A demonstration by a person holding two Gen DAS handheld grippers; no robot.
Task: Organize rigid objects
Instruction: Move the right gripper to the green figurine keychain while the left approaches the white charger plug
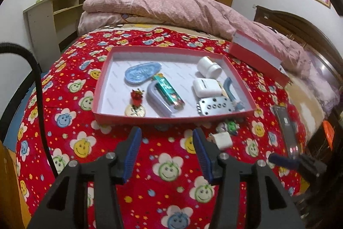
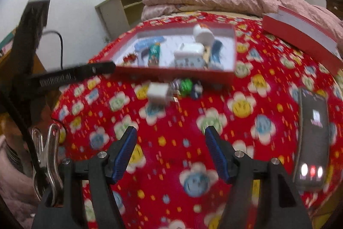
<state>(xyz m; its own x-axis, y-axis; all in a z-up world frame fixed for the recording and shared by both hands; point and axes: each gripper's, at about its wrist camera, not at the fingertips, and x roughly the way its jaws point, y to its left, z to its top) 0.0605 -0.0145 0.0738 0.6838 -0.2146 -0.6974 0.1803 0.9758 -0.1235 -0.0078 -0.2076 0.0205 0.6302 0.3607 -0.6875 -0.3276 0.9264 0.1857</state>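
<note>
Bed (image 1: 70,132): red smiley-flower blanket, carries everything.
Red tray (image 1: 100,76): mid-bed, holds blue oval dish, toothpaste tube, medal, white bottle, white case, metal plate.
Phone (image 2: 313,138): flat on blanket, right of tray.
White charger (image 1: 223,140): on blanket, outside tray's near wall, beside green toy (image 1: 231,126).
Left gripper (image 1: 167,153): jaws apart, empty.
Right gripper (image 2: 171,153): jaws apart, empty.

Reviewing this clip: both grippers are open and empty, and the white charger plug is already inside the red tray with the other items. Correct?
Not quite. The white charger plug lies on the bedspread outside the red tray, in front of its near wall, as the left wrist view shows. Both grippers, left gripper and right gripper, are open and empty.
</note>
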